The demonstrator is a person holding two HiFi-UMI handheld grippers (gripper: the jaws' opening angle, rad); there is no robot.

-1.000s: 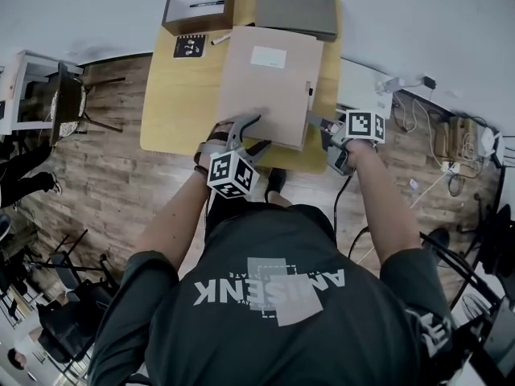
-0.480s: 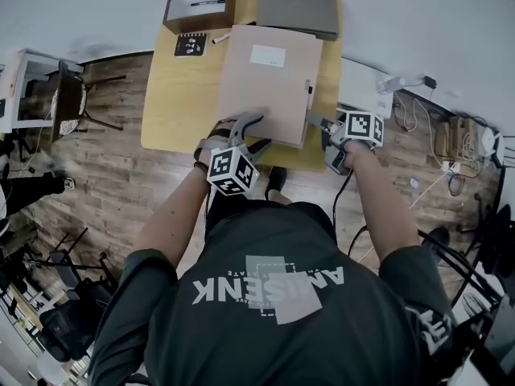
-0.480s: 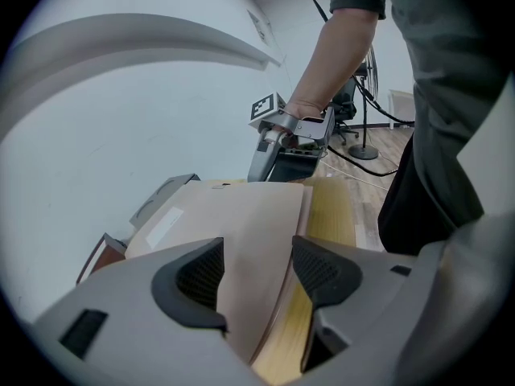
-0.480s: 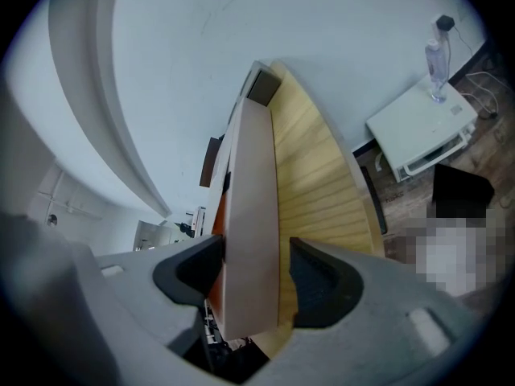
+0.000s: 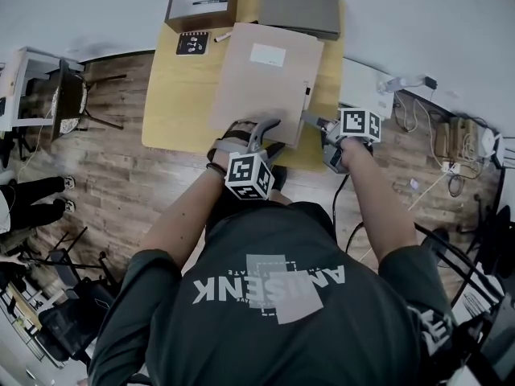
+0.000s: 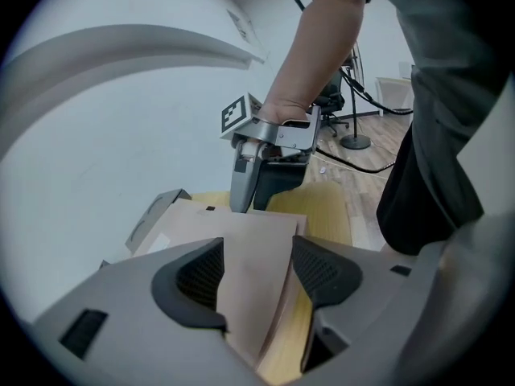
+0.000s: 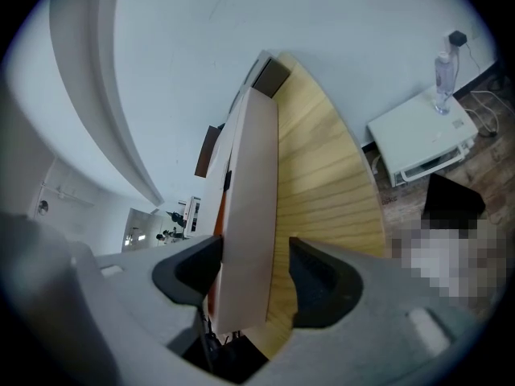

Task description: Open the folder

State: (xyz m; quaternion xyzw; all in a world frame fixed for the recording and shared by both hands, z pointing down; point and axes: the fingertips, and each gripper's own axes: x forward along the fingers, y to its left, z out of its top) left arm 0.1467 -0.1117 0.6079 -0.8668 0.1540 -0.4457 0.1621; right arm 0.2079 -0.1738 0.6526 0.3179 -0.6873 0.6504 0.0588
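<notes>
Head view, steeply down: brown folder [image 5: 269,79] flat on the yellow table [image 5: 173,103], toward 12 o'clock of the frame, cover down, white label [image 5: 267,55] on top. At the folder's 11 o'clock, an open cardboard box [image 5: 201,8]; at its 12 to 1 o'clock, a flat grey case [image 5: 298,9]; at its 10 o'clock, a small black notebook [image 5: 191,43] with a pen [image 5: 221,36] just beside. Left gripper [image 5: 271,135] at the folder's 6 o'clock edge, right gripper [image 5: 312,121] at its 4 o'clock corner.

Left gripper view: left gripper [image 6: 256,273] with fingers spread, having eased inward a little just now. Near corner of the folder [image 6: 253,240] seen in the gap, pads not pressing on it, nothing clamped. Straight ahead at 12 o'clock, the right gripper [image 6: 249,203] standing at the folder's far edge; table [image 6: 326,207] showing at 1 o'clock.

Right gripper view: right gripper [image 7: 253,270] with fingers apart and just now widening. Edge of the folder [image 7: 251,199] running between them toward 12 o'clock, close against the pad at 9 o'clock, a strip of table [image 7: 322,175] bare before the pad at 3 o'clock. No squeeze on the folder. At 2 o'clock, apart from the table, a white cabinet [image 7: 422,139] with a bottle [image 7: 442,75] on it.
</notes>
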